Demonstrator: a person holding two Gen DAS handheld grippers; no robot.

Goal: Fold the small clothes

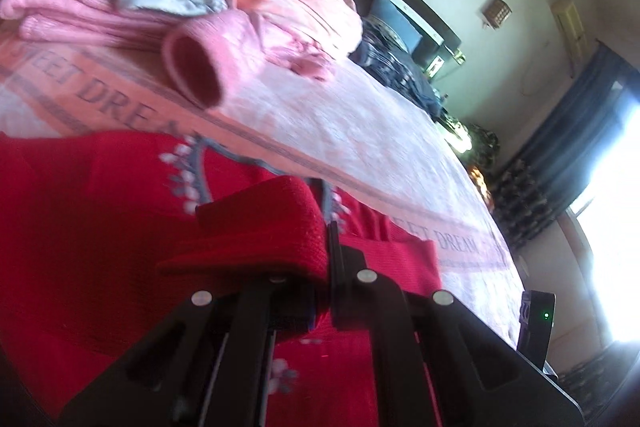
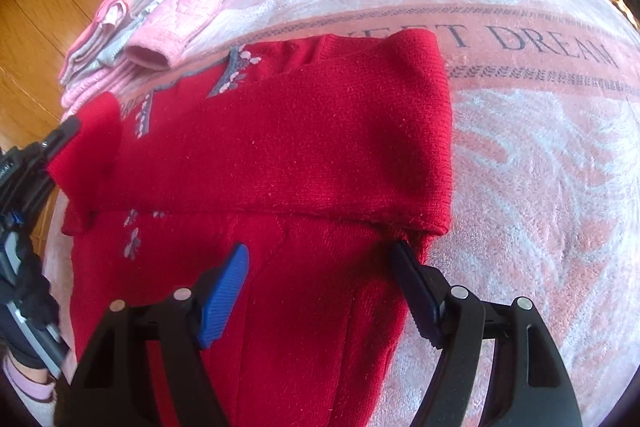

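Left gripper [image 1: 326, 267] pinches a folded red cuff or edge of the red sweater [image 2: 280, 131], fingers pressed together on the knit; in the right wrist view this same claw sits at the far left edge of the garment, lifting a small flap there. Moving right: sweater lies flat on the pink blanket [image 2: 540, 187], long axis running left to right across the view, top half already doubled over so a fold line crosses the middle. Folded pink clothes [image 2: 120, 59] are stacked beyond its upper left corner, apart from it. Right gripper [image 2: 320, 283] hovers over the near, lower part of the sweater with jaws spread wide, blue pad [image 2: 224, 299] over the fabric, the other finger at the garment's right edge; nothing is held between them. Judgement: the left hand is the one engaged, and its held flap would travel rightward along the long axis toward the right claw. The right gripper is nearer the free right side, so pinning or gripping there looks like its role.
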